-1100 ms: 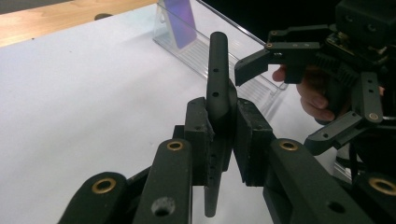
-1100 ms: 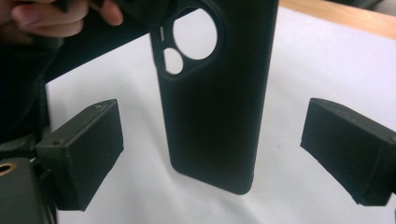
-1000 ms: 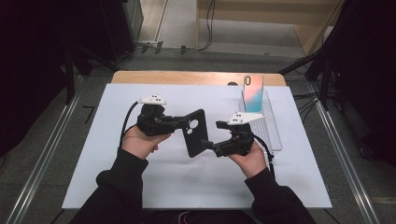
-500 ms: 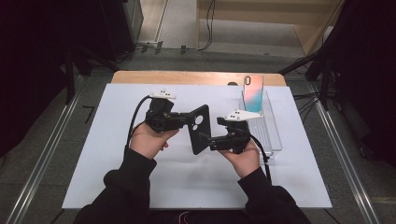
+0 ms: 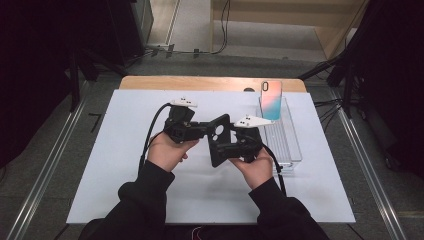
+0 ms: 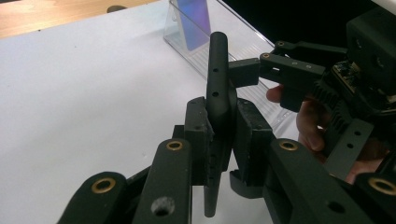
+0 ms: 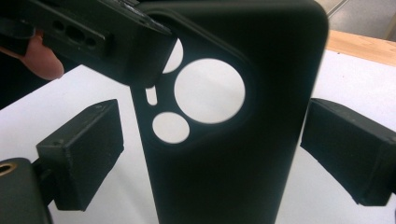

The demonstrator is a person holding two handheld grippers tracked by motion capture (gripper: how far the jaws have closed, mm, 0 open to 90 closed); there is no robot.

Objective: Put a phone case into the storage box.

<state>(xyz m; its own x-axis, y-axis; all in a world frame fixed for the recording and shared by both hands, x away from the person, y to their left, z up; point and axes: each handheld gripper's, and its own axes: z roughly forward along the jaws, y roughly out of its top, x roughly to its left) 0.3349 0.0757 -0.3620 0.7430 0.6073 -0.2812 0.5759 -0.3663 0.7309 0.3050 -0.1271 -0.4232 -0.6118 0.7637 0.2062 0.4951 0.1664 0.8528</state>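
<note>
A black phone case [image 5: 218,139] with round camera holes hangs above the white mat between both hands. My left gripper [image 5: 210,131] is shut on it. In the left gripper view its pads clamp the case [image 6: 218,70] edge-on, at my left gripper [image 6: 219,116]. My right gripper [image 5: 224,149] reaches in from the right. In the right gripper view the case [image 7: 224,154] stands between the jaws of my right gripper [image 7: 212,149], which are open. White mat shows between the left pad [image 7: 88,149] and the case's edge.
A clear plastic tray [image 5: 287,145] lies at the right of the white mat [image 5: 125,165]. A pink and teal phone [image 5: 271,100] stands upright at its far end. The wooden table edge [image 5: 210,82] runs behind the mat.
My left hand has carried the case a little to the right. The right gripper has shifted slightly left, so the two grippers now sit closer together.
</note>
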